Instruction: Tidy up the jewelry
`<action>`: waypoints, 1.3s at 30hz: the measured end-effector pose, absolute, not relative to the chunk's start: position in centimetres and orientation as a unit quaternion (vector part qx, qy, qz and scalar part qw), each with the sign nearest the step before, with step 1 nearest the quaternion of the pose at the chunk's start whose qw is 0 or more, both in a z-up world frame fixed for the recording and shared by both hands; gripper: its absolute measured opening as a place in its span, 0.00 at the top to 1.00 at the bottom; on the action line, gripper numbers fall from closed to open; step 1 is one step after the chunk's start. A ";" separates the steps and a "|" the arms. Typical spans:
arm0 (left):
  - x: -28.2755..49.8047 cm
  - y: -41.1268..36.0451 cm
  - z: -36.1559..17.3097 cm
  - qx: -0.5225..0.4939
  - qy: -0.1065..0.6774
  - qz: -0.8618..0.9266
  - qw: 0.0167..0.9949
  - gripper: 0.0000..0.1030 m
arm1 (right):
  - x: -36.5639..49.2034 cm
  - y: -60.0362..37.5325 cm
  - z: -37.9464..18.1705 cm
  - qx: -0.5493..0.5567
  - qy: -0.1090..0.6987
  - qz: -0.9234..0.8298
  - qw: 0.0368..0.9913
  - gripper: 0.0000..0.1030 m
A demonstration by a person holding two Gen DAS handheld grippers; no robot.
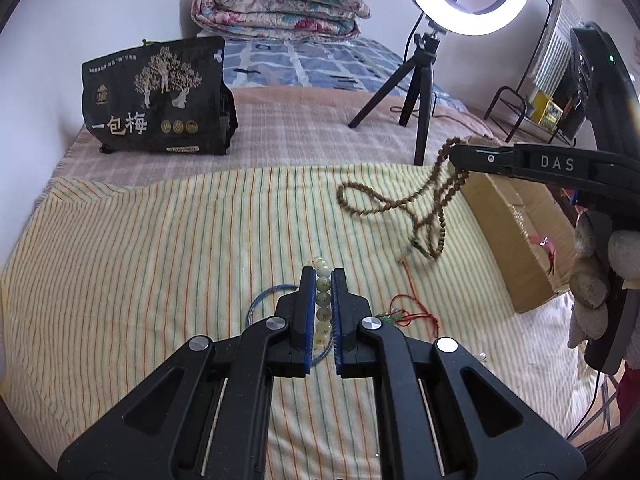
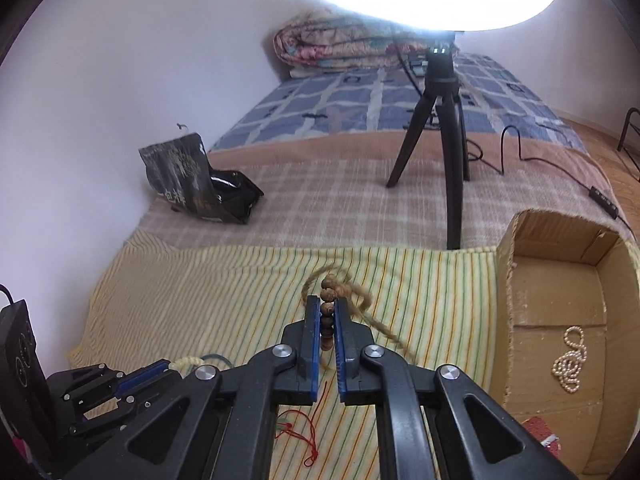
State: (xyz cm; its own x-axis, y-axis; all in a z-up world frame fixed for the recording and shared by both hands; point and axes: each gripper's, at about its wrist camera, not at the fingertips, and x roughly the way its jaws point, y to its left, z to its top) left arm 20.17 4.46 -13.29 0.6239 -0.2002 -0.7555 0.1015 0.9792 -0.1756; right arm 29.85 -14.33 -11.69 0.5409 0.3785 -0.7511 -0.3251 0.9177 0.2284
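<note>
Wooden bead necklace [image 2: 329, 312] hangs pinched in the right gripper [image 2: 327, 312]; the left gripper [image 1: 323, 292] clamps a jade bracelet [image 1: 322, 300].

Striped cloth [image 1: 140, 248]: left and centre bare, open passage for either gripper. Obstacles on cloth, near side: blue ring [image 1: 260, 304] and red cord [image 1: 412, 312], both just beside left gripper [image 1: 323, 280], which is clamped on a pale bead bracelet [image 1: 322, 292]. Right side: cardboard box [image 2: 508, 312] stands at cloth edge, top open, near wall raised; pearl strand [image 2: 570, 360] lies on its floor, bare floor around it. Right gripper [image 2: 327, 308] is pinched on a brown bead necklace [image 1: 400, 204], whose loops hang down between gripper and box. Behind cloth: ring-light tripod [image 2: 444, 140] legs and its cable [image 2: 516, 148] stand near box's far corner; black snack bag [image 1: 160, 100] far left, well apart.
</note>
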 end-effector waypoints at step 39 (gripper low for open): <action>17.6 -2.4 -3.9 -0.093 0.333 -0.170 0.923 0.95 | 23.9 -23.1 0.3 0.049 0.307 0.185 0.932 0.96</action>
State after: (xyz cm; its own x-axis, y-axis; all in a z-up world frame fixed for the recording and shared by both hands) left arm 17.62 -2.38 -3.93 0.7202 -0.3759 -0.5832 0.2522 0.9249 -0.2847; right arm 23.90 -23.10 0.30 0.7434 0.3744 -0.5542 -0.3139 0.9270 0.2052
